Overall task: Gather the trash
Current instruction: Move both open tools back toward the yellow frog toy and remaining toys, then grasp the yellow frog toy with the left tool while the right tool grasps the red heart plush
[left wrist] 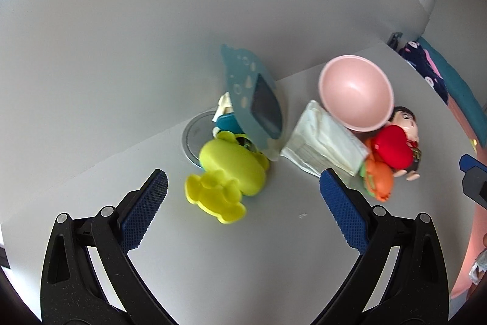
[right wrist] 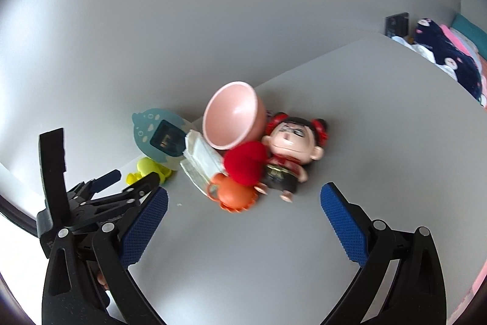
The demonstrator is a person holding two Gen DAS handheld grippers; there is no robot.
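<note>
The left hand-held gripper (left wrist: 243, 181) is held spread wide above the white table (left wrist: 243, 264), nothing caught between its blue pads (left wrist: 146, 209). Just ahead of it a yellow-green frog toy (left wrist: 228, 172) is seen lying on the table, with a teal fish-shaped gadget (left wrist: 255, 99) propped up behind it. Ahead and to the right, a crumpled white wrapper (left wrist: 322, 142) is found lying flat, wedged under a tipped pink bowl (left wrist: 354, 90). The right hand-held gripper (right wrist: 243, 203) is likewise held spread and empty. Straight ahead of it an orange toy (right wrist: 232, 195) is seen, touching a red plush heart (right wrist: 245, 162) and the wrapper (right wrist: 202, 162). A doll with red hair buns (right wrist: 289, 148) is laid just right of the heart.
</note>
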